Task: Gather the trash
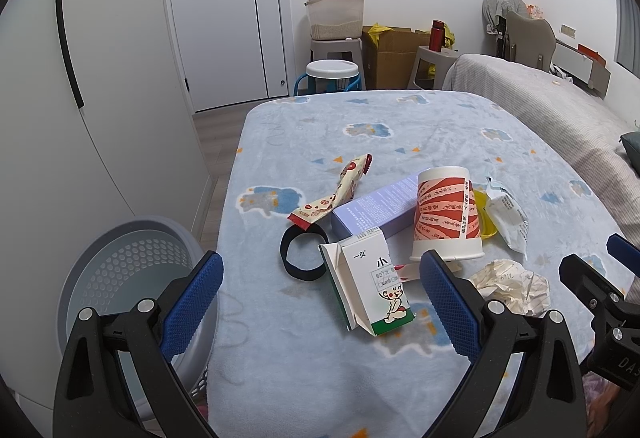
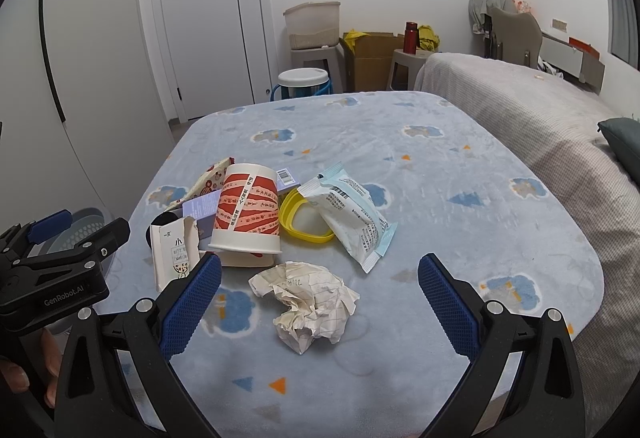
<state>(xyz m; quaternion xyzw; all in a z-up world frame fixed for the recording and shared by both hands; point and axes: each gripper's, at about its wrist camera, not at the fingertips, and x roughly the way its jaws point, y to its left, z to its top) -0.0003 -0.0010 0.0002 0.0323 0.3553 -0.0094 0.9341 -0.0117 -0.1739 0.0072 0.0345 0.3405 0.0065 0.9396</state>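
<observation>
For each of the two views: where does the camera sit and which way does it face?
Left wrist: rides the open left gripper, facing across the blanket toward the medicine carton; laundry basket at left, right gripper at right edge.
Right wrist: rides the open right gripper, facing the crumpled paper; left gripper and fingers show left.
Shared: upturned paper cup, door.

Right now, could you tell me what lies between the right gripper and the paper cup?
The crumpled paper lies on the blanket between the open right gripper and the upturned paper cup; the right wrist view shows it plainly.
</observation>
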